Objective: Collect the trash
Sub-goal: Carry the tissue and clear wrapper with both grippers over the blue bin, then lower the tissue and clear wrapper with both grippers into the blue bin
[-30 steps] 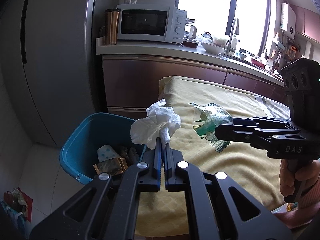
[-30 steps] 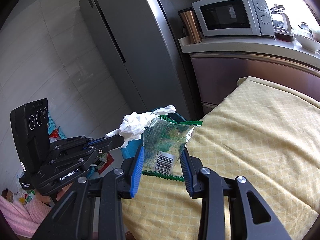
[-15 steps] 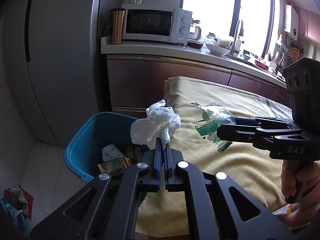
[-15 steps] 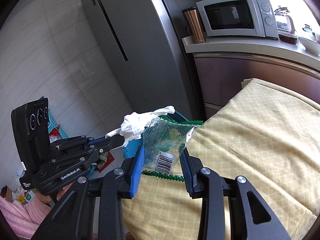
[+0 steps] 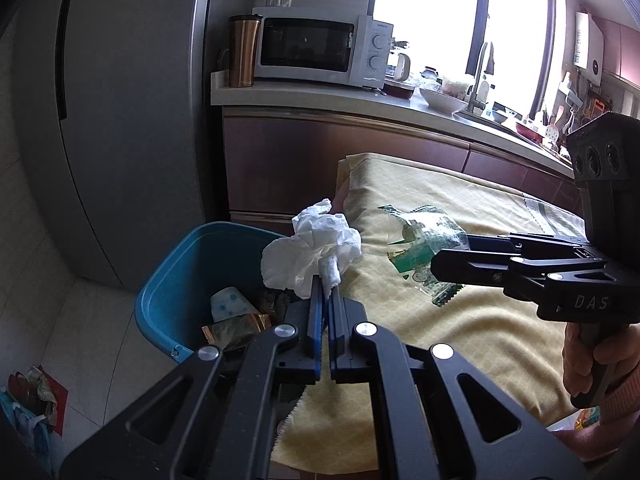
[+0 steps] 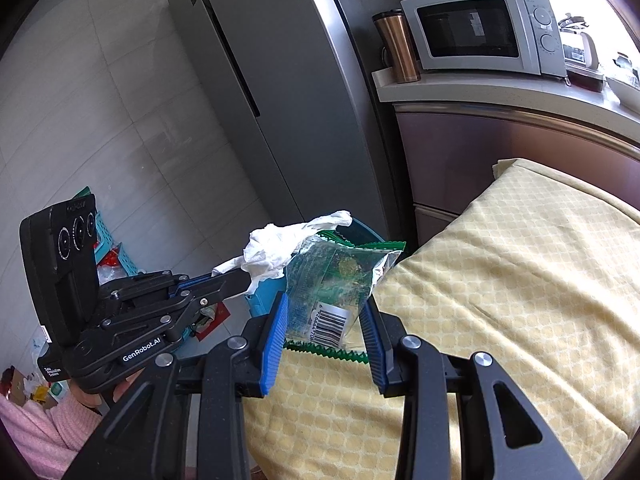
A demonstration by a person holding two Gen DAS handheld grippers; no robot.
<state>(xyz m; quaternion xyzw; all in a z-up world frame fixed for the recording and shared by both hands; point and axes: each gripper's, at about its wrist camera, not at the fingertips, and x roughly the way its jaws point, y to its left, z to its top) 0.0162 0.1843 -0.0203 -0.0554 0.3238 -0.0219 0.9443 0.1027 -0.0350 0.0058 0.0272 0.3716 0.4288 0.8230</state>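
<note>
My left gripper (image 5: 326, 286) is shut on a crumpled white tissue (image 5: 310, 248) and holds it over the near right rim of a blue trash bin (image 5: 176, 280). The tissue also shows in the right wrist view (image 6: 276, 250). My right gripper (image 6: 326, 312) is shut on a clear green snack wrapper (image 6: 336, 280) with a barcode, held above the left edge of the yellow tablecloth (image 6: 500, 280). In the left wrist view the wrapper (image 5: 424, 246) hangs from the right gripper just right of the tissue. The bin holds a gold wrapper (image 5: 236, 326) and other trash.
A grey fridge (image 5: 120, 120) stands behind the bin. A counter (image 5: 360, 100) carries a microwave (image 5: 316, 46) and a copper tumbler (image 5: 241, 51). Clutter lies on the floor at the left (image 5: 36, 388). A teal crate (image 6: 108, 248) stands by the wall.
Both grippers keep their hold. The left wrist view has shifted slightly, so the bin, counter and microwave sit further right in the frame; the tissue and wrapper stay in the same place.
</note>
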